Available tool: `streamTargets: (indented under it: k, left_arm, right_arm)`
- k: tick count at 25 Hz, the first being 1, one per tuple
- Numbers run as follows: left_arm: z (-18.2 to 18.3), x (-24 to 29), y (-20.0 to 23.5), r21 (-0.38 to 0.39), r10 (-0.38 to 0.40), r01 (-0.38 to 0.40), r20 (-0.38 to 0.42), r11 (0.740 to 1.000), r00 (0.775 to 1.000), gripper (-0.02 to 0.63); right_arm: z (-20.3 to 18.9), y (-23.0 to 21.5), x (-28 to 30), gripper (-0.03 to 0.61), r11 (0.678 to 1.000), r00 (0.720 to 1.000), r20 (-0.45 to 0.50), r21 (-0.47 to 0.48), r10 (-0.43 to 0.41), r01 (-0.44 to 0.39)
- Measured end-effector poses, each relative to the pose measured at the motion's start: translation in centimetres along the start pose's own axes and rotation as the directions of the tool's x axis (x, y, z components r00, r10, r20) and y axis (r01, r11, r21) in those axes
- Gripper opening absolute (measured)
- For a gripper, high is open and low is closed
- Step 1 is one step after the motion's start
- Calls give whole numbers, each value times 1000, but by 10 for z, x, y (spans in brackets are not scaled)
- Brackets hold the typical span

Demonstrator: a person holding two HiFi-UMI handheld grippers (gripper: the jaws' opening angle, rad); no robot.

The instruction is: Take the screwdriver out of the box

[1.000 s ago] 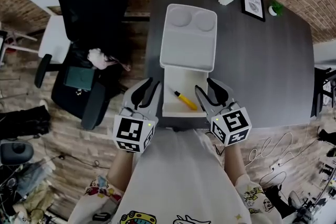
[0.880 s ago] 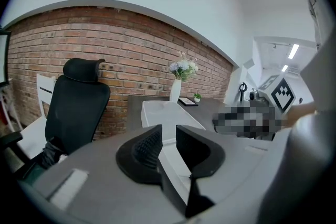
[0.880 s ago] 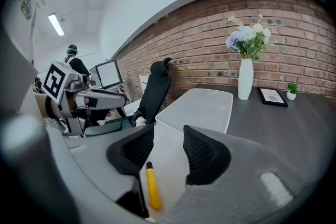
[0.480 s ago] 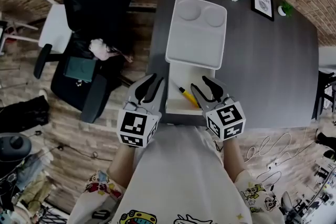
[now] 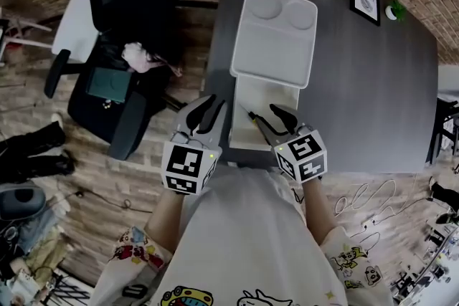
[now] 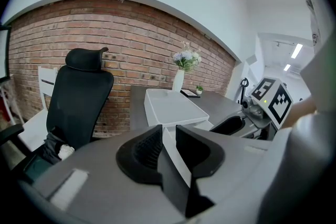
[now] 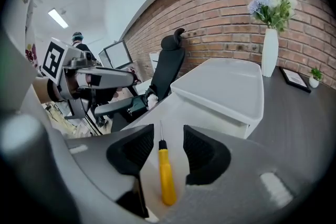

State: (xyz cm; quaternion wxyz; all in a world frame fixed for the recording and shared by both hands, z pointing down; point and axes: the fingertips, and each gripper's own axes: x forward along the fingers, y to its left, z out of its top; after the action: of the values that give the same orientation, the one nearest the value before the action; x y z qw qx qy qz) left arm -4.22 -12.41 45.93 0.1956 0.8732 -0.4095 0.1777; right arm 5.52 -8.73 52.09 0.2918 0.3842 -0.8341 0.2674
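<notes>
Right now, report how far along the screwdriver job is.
Done: the box lid stands open, and the right gripper is in the box. In hand: its jaws are apart on either side of the yellow screwdriver, not yet closed. Left: grip it and lift it out; it lies on the box floor.

The box is left open from above. Its far side is blocked by the hinged-back lid. Bare bench is offered to its right; its left is flanked by a chair.
</notes>
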Motion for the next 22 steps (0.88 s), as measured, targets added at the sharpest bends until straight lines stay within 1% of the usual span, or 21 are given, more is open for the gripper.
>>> streamTargets:
  k: [6,8,12,16,22]
  left_arm:
    - [-8,-4,-2,-13,13,-13,-7,1000,1000,84]
    - [-12,-6,-2,-15,14,-14,-5,1000,1000,84]
    - [-18,-8,-1,-23,18,-18,-7,1000,1000,83]
    - [-17,-10,1,-29,29,-29,0,999,1000,83]
    - [-17,-12,7,-37,47,-46,9,998,999,83]
  right_arm:
    - [-9,4,8,175,998,998,-68,-64,7,-12]
    - [-12,6,12,185,996,995,-96,-85,3,-11]
    - [-19,8,18,187,990,988,-154,-138,-10,-12]
    - [-22,11,23,187,980,980,-199,-196,-13,-27]
    - [-29,13,28,187,960,960,-279,-276,-28,-52]
